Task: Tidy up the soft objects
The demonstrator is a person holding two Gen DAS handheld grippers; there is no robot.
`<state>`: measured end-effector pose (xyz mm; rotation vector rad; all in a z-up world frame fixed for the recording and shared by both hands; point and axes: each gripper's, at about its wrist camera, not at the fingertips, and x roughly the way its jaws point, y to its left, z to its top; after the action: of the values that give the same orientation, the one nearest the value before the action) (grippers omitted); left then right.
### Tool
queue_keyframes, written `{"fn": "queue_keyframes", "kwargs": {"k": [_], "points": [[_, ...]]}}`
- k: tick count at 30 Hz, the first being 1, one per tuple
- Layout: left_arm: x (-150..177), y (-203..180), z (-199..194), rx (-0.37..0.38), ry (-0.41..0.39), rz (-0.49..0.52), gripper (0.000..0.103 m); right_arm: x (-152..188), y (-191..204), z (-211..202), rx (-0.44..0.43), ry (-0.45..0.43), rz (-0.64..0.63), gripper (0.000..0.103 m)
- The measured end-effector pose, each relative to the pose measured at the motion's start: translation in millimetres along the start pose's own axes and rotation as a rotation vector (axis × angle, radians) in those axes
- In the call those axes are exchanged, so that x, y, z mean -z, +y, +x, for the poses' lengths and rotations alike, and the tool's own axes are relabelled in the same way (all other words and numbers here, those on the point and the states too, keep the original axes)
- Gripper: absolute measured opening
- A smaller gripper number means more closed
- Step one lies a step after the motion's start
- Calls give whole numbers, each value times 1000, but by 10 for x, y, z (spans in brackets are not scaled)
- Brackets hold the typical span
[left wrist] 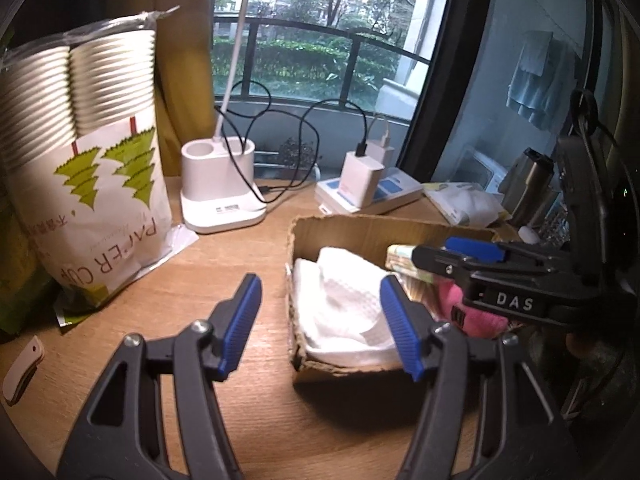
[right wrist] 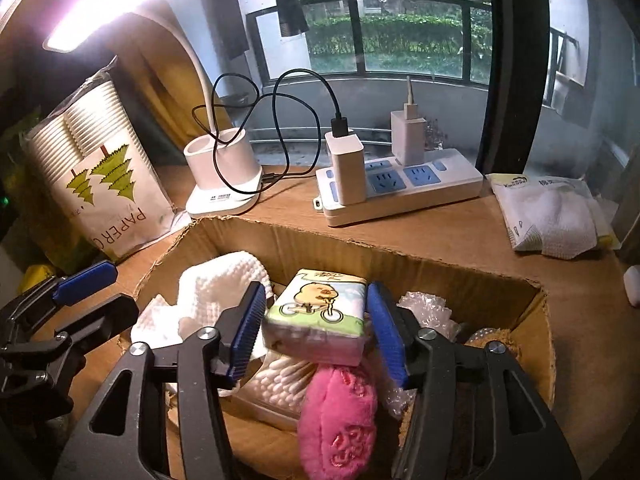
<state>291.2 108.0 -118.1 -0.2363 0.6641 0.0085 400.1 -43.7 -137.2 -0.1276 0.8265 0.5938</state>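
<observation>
Your right claw is gripping the tissue pack — blue pads pressing on both short sides, pack lifted clear above the cardboard box. Under it, in the box: a pink plush, a pack of cotton swabs, a white cloth bunched toward the box's left wall, and bubble wrap toward the right wall.

Your left claw is hanging wide open and holding nothing, over the near left corner of the box; its right pad is overlapping the white cloth in view, contact unclear. From the left wrist view the right claw is reaching in from the right over the box, with the pink plush showing beneath it.

Box is sitting on the bench, mid-area. Along the bench's far edge you're seeing a bag of paper cups at the left, a lamp base, a power strip with two chargers plugged in, and a white packet at the right.
</observation>
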Motion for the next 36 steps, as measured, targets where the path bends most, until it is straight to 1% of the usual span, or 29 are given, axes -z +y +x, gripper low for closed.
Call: {"fn": "queue_keyframes", "kwargs": {"k": [4, 9, 14, 20, 22, 23, 24, 29, 31, 32, 33, 34, 36], "points": [[-16, -53, -106, -2, -16, 13, 63, -14, 26, -150, 4, -26, -8, 60], [-37, -150, -312, -8, -44, 32, 63, 4, 68, -461, 13, -69, -21, 60], [-24, -271, -547, -6, -76, 41, 63, 94, 103, -784, 28, -102, -28, 60], [54, -384, -752, -5, -90, 41, 64, 253, 120, -1112, 38, -129, -35, 60], [81, -416, -815, -6, -95, 41, 68, 300, 132, -1196, 43, -134, -39, 60], [103, -438, -858, -4, -102, 40, 74, 331, 139, -1254, 46, -138, -39, 60], [115, -452, -892, -3, -107, 39, 76, 354, 143, -1294, 47, -142, -39, 60], [171, -538, -1041, -7, -119, 45, 77, 481, 165, -1501, 59, -163, -41, 61], [191, -559, -1095, -9, -123, 44, 80, 526, 166, -1568, 63, -168, -39, 62], [201, -568, -1127, -9, -126, 43, 85, 555, 172, -1613, 65, -172, -39, 62], [213, -580, -1163, -9, -130, 43, 91, 573, 180, -1641, 67, -176, -39, 66], [226, -589, -1192, -8, -134, 44, 93, 593, 186, -1678, 68, -180, -39, 70], [250, -612, -1254, -10, -140, 45, 94, 640, 198, -1765, 72, -192, -41, 76]]}}
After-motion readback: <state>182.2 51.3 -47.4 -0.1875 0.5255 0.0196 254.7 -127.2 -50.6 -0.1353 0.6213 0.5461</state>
